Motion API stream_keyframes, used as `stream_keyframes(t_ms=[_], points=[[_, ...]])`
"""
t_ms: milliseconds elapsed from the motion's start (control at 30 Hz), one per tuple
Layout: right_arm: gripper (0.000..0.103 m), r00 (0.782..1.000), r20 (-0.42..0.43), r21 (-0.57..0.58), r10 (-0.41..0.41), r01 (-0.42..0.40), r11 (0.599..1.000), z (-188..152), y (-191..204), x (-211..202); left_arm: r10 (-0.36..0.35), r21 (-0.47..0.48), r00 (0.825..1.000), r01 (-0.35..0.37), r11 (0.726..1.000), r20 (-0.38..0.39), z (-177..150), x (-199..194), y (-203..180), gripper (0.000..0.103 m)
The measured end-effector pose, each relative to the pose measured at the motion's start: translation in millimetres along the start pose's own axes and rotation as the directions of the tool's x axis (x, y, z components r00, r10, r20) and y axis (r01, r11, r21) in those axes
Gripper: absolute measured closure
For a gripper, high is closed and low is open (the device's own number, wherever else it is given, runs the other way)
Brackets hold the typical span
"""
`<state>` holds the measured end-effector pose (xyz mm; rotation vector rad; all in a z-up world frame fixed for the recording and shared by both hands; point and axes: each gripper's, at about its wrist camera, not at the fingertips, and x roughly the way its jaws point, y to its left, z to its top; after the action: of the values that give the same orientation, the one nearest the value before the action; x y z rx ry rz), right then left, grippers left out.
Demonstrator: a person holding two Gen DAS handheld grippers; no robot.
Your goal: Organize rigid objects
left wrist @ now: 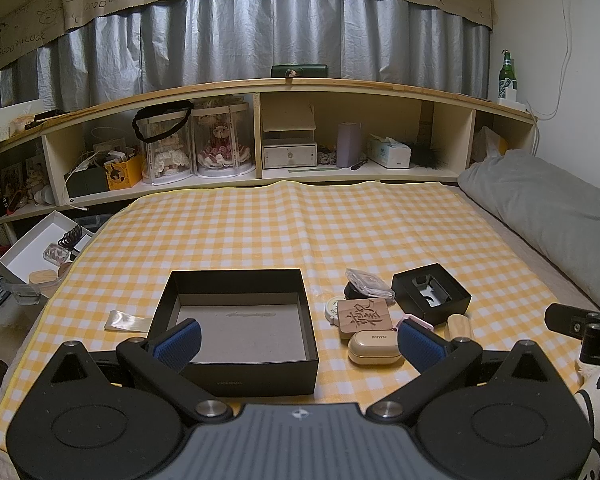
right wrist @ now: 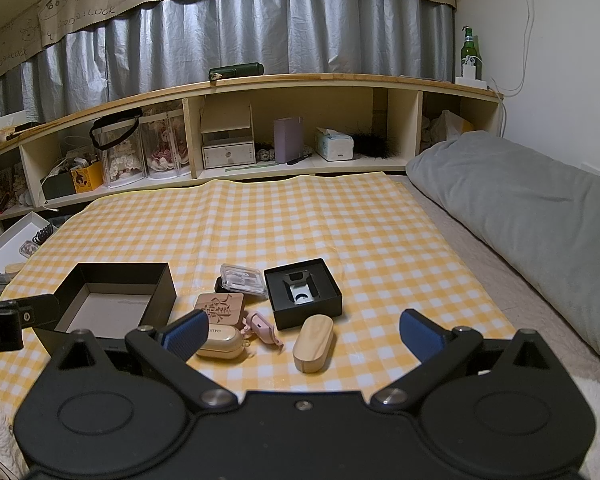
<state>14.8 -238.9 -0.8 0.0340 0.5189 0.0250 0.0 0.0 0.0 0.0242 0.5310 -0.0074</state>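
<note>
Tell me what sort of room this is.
Most likely a bedroom, with the work done on a bed. A grey pillow lies beside the checked cloth, a cubby headboard shelf full of keepsakes runs behind it, and a curtain hangs over that.

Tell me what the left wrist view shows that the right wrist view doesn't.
Only the left wrist view shows the clear plastic strip lying left of the big black box, and the round white tin behind the carved wooden block.

Only the right wrist view shows the pink case in full and the whole wooden case.

Both show the big box, the small black box, the beige Kinyo case and the checked cloth. Each hand-held gripper, left and right, is open.
</note>
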Motion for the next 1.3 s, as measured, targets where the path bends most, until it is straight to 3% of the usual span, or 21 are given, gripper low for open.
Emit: stream_keyframes(t_ms=[867, 1300], points=[[0.000, 1.000, -0.001, 0.000, 0.000, 0.000, 1.000, 0.1, -0.4, -0.4, -0.004, 0.001, 1.000, 0.004, 1.000, 0.003, 0.5, 0.1, 0.1, 0.000], [0.000, 0.999, -0.003, 0.068, 0.044, -0.043, 0.997, 16.8, -9.8, 7.9, 0.013, -0.069, 0.998, -0.008, 0.998, 0.067, 13.7, 4.5, 14.7, 0.000]])
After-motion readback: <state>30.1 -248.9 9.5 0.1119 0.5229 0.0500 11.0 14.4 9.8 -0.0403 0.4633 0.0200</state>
